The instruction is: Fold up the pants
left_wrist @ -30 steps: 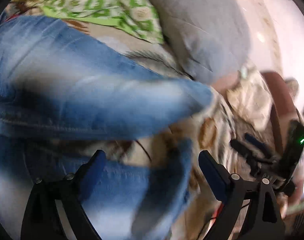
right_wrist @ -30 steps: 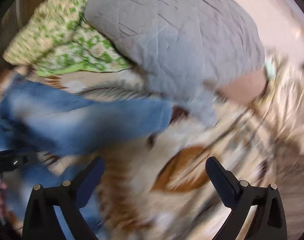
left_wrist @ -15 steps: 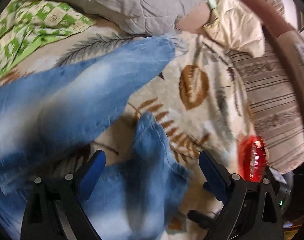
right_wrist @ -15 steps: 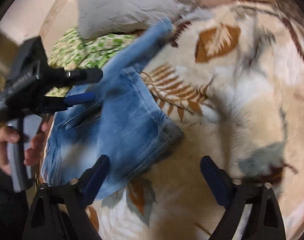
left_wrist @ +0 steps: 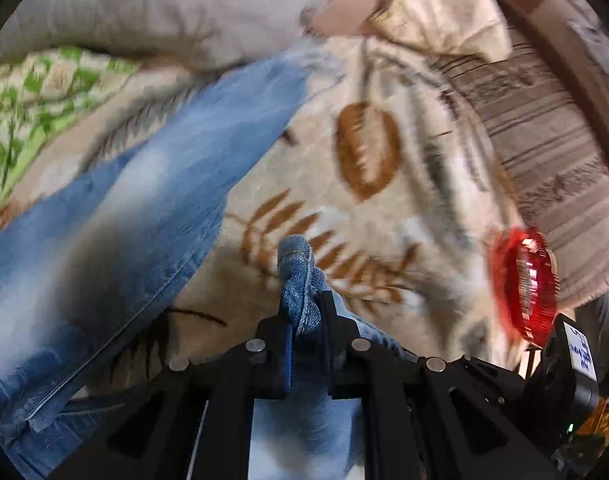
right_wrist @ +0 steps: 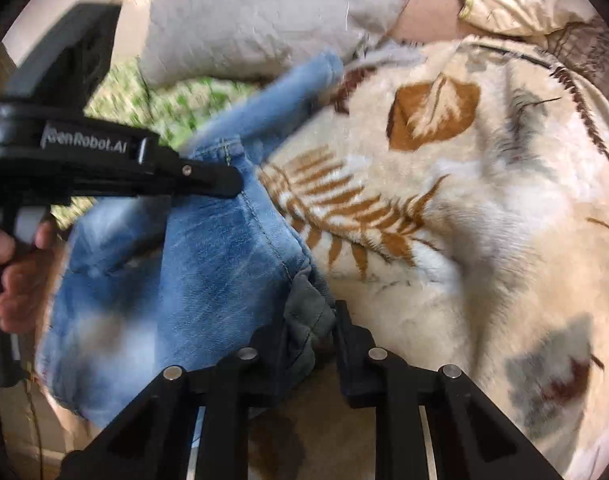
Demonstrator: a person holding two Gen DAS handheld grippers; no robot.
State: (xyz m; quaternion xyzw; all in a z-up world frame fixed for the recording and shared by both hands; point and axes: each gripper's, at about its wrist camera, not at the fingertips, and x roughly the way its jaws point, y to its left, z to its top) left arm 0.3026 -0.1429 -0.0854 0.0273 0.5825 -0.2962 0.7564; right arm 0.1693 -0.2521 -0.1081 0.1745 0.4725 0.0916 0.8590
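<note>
Both tools have closed since half a second ago. Left wrist view: the left tool pinches a bunched hem of the faded blue jeans, which spread leftward over the leaf-print blanket. Right wrist view: the right tool clamps a hem corner, jeans lying left of it.

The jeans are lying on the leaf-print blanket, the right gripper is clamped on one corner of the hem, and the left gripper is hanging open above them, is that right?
Not quite. The left gripper is not open: the left wrist view shows it shut on a bunched fold of the jeans. The rest holds: the right gripper clamps the hem, over the leaf-print blanket.
</note>
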